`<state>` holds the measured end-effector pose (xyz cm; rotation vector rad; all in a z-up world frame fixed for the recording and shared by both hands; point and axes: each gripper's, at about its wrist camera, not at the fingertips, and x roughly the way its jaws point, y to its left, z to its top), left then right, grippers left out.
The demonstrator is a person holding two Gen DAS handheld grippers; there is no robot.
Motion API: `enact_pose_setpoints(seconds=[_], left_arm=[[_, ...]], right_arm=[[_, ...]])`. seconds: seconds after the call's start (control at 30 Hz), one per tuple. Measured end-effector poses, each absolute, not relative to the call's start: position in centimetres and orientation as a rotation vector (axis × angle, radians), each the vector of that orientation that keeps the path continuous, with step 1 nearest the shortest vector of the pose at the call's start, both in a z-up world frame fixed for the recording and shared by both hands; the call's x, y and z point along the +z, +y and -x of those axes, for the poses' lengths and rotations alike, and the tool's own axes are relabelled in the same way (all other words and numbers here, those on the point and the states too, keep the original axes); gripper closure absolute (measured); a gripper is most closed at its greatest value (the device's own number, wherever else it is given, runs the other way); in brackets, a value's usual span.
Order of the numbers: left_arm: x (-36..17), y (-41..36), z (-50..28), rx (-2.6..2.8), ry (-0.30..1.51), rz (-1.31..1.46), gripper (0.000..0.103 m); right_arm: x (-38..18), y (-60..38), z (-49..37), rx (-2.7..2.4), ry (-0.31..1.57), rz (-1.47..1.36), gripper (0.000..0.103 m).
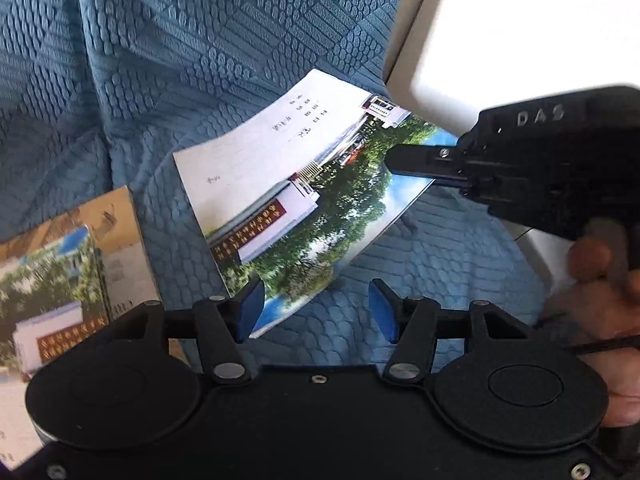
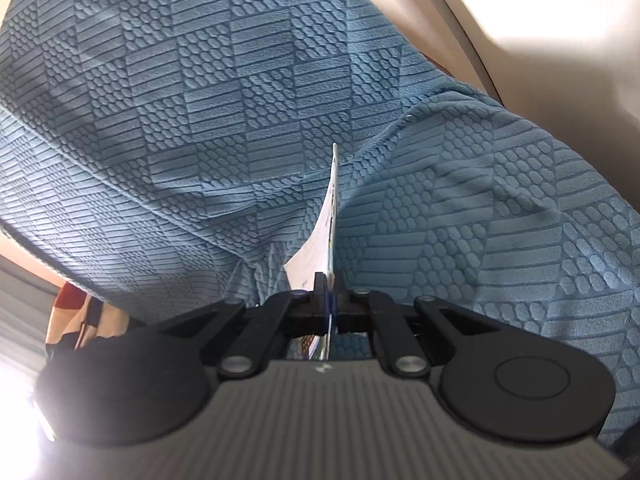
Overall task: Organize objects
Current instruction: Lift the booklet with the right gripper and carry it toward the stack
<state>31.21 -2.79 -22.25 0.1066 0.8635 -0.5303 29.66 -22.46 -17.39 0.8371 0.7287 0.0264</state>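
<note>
Left wrist view shows the right gripper clamped on the far right edge of a booklet, holding it up off the blue cover so that it slopes down toward the left gripper. The left jaws stand apart with nothing pressed between them; the booklet's near corner lies just ahead of the left pad, a little left of the gap. Its long axis runs from that corner up and right to the right gripper. Right wrist view shows the booklet edge-on, pinched between closed jaws of the right gripper. A second booklet lies at the lower left on the cover. A hand grips the right tool. The left gripper is nearer the free corner, should a second hold be wanted.
</note>
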Motion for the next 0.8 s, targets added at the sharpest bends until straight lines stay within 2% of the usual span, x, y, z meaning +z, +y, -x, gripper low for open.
enact_pose_setpoints(seconds=[0.4, 0.57, 0.6, 0.63, 0.8], left_arm=[[-24.2, -2.6, -32.3, -0.427, 0.839, -0.239, 0.052], [-24.2, -3.7, -31.4, -0.415, 0.752, -0.323, 0.069], [-24.1, -3.8, -31.3, -0.424, 0.742, -0.325, 0.077], [-24.0, -3.9, -31.2, -0.428, 0.737, -0.323, 0.081], [-23.3, -2.9, -31.2, -0.436, 0.741, -0.271, 0.085]], right_arm=[[-18.3, -23.3, -28.9, 0.005, 0.745, -0.942, 0.099], [-18.7, -23.6, -28.8, -0.013, 0.757, -0.961, 0.099], [-18.8, -23.6, -28.9, -0.017, 0.761, -0.961, 0.099], [-18.9, -23.7, -28.8, -0.021, 0.763, -0.961, 0.099], [-19.2, -23.8, -28.7, -0.04, 0.764, -0.948, 0.099]])
